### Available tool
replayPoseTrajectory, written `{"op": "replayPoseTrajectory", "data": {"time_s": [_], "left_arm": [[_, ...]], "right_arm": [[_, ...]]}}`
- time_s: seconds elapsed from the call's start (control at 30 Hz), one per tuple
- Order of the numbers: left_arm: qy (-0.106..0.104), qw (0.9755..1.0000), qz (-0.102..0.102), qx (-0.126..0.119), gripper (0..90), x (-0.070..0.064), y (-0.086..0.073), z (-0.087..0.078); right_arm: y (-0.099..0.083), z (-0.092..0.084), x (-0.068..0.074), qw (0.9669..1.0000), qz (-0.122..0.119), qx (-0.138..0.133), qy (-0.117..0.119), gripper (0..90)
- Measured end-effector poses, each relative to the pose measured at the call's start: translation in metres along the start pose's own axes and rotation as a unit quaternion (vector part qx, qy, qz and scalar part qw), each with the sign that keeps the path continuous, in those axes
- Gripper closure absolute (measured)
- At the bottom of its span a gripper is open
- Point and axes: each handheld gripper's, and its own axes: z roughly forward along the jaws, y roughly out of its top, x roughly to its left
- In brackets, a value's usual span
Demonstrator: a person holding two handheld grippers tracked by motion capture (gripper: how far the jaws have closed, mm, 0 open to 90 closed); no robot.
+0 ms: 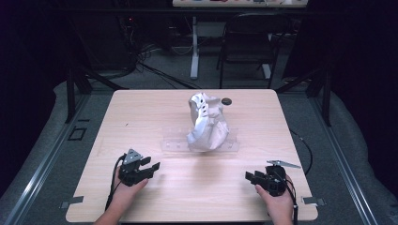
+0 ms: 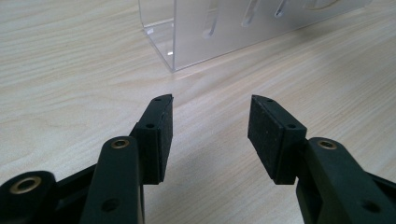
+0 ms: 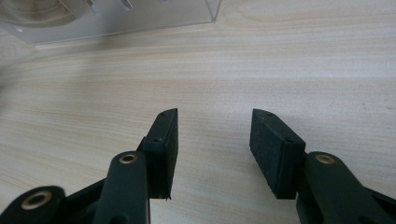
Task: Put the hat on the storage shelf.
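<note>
Table [image 1: 155, 112]: 1 white bag [image 1: 206, 123] | 1 clear rack [image 1: 174, 139] | 2 grippers, jaws apart

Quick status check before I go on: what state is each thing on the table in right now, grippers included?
Left gripper: jaws open, nothing between them, low over the table near its front edge.
Right gripper: jaws open, nothing between them, low over the table.
White garment: crumpled in an upright heap on the clear stand, not held.
Clear stand: flat on the table, untouched.
Small dark round object: lying behind the garment, untouched.
</note>
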Motion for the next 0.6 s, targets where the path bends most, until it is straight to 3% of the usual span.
{"op": "replayPoseTrajectory", "data": {"time_s": [0.1, 0.13, 0.2, 0.23, 0.27, 0.4, 0.53, 0.6], "left_arm": [[-0.001, 1.0000, 0.002, 0.000, 50.8, 0.000, 0.000, 0.000], [-0.001, 1.0000, 0.003, 0.000, 50.7, 0.000, 0.000, 0.001], [-0.001, 1.0000, 0.004, 0.001, 50.8, 0.000, 0.000, 0.001], [-0.002, 1.0000, 0.002, 0.003, 50.8, 0.000, 0.000, 0.001], [-0.004, 1.0000, 0.002, 0.006, 50.8, 0.000, 0.000, 0.001], [-0.001, 1.0000, 0.007, 0.005, 50.8, 0.000, 0.000, 0.001], [0.004, 1.0000, 0.005, 0.005, 48.7, -0.001, 0.001, 0.002], [0.003, 1.0000, 0.005, 0.007, 48.6, -0.001, 0.001, 0.002]], "right_arm": [[-0.003, 0.001, 0.003, 0.9996, 0.003, -0.028, 0.002, 50.7], [-0.003, -0.001, 0.002, 0.9997, -0.013, -0.021, -0.003, 49.7], [-0.005, 0.000, 0.004, 0.9990, -0.018, -0.040, 0.000, 48.3], [-0.005, -0.002, 0.004, 0.9989, -0.030, -0.036, -0.009, 48.0], [-0.007, -0.001, 0.005, 0.9985, -0.025, -0.048, -0.006, 47.6], [-0.011, -0.004, 0.004, 0.9975, -0.043, -0.052, -0.018, 47.2], [-0.013, -0.003, 0.001, 0.9968, -0.032, -0.071, -0.019, 46.4], [-0.013, -0.004, 0.000, 0.9962, -0.040, -0.073, -0.027, 46.6]]}}
